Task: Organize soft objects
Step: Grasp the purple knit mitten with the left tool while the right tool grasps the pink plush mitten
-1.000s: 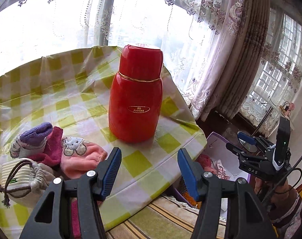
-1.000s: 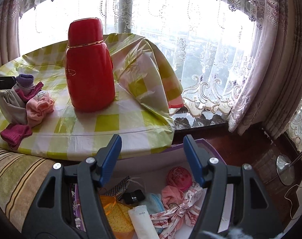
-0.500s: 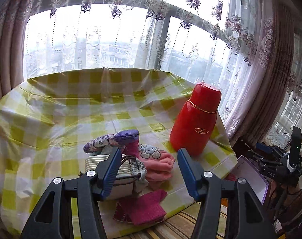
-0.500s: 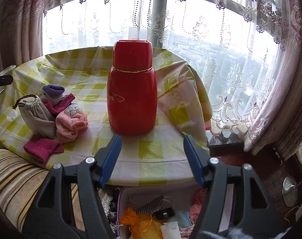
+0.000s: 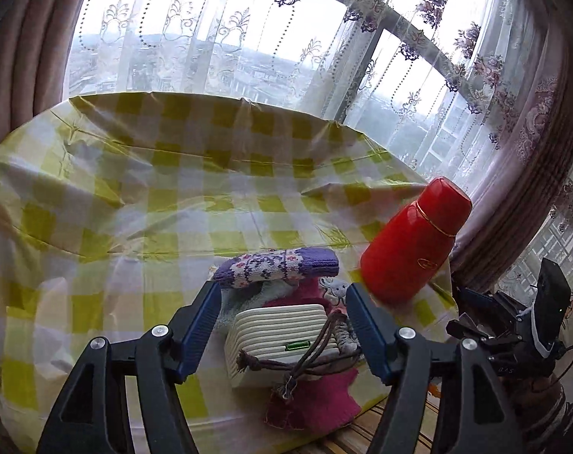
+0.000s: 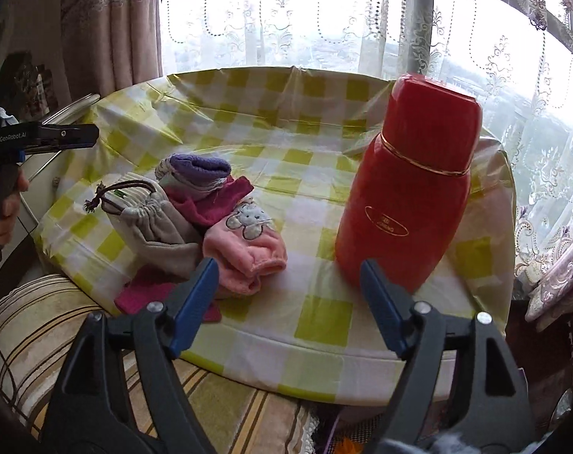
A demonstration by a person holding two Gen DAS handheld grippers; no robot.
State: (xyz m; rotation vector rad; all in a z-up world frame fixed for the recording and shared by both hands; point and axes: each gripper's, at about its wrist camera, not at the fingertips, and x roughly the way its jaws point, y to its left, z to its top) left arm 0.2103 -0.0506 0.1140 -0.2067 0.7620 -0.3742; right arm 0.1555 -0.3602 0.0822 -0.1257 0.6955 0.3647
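A pile of soft things lies on the checked tablecloth (image 5: 142, 204): a grey drawstring pouch (image 5: 286, 335) (image 6: 154, 219), a purple knit sock (image 5: 278, 265) (image 6: 199, 168), a pink mitten with a cartoon patch (image 6: 244, 246), and magenta cloths (image 5: 316, 397) (image 6: 210, 204). My left gripper (image 5: 282, 325) is open, its jaws on either side of the pouch, just above it. My right gripper (image 6: 290, 302) is open and empty, hovering over the table's front edge between the pink mitten and the flask.
A tall red flask (image 6: 411, 196) (image 5: 411, 242) stands on the table right of the pile. A striped cushion (image 6: 33, 333) lies before the table. Lace curtains and a window are behind. The right gripper's body (image 5: 513, 325) shows at right.
My left gripper swung left from the flask to the pile and now straddles the pouch. My right gripper rose from the box below the table to the tabletop.
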